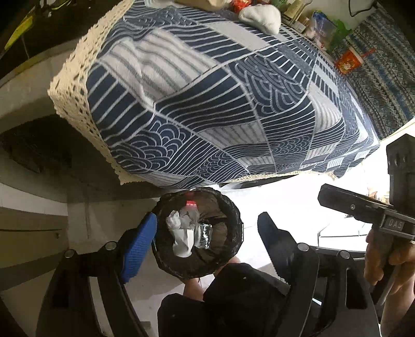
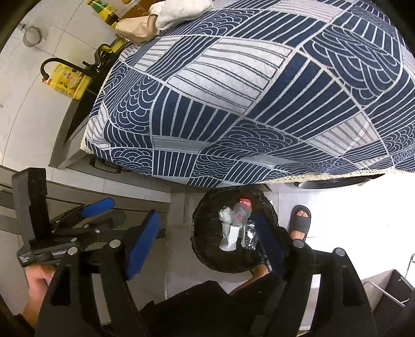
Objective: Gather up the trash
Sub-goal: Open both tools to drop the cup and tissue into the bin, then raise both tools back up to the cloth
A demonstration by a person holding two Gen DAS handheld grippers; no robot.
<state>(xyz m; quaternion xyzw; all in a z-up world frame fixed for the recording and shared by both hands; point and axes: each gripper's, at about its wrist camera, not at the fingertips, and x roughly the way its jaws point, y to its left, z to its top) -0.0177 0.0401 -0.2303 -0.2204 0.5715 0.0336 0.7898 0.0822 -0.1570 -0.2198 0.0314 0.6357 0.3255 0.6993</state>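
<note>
A round bin with a black liner [image 1: 223, 207] stands on the floor below the table edge; it also shows in the right wrist view [image 2: 207, 233]. Inside lie crumpled white paper [image 1: 182, 241], a clear plastic bottle with a red cap [image 2: 242, 207] and shiny wrappers. My left gripper [image 1: 207, 238] hangs open and empty above the bin, its blue pads [image 1: 137, 248] either side of the rim. My right gripper [image 2: 205, 241] is open and empty too, above the bin's left side. Each gripper shows in the other's view, the right one [image 1: 363, 207] and the left one [image 2: 85, 212].
A table under a blue and white patterned cloth [image 1: 207, 90] fills the upper view. Its far end holds a white cloth [image 1: 262, 15], a red cup [image 1: 348, 62] and packets. A yellow box [image 2: 70, 83] stands by the table. The person's sandalled foot [image 2: 299, 220] is beside the bin.
</note>
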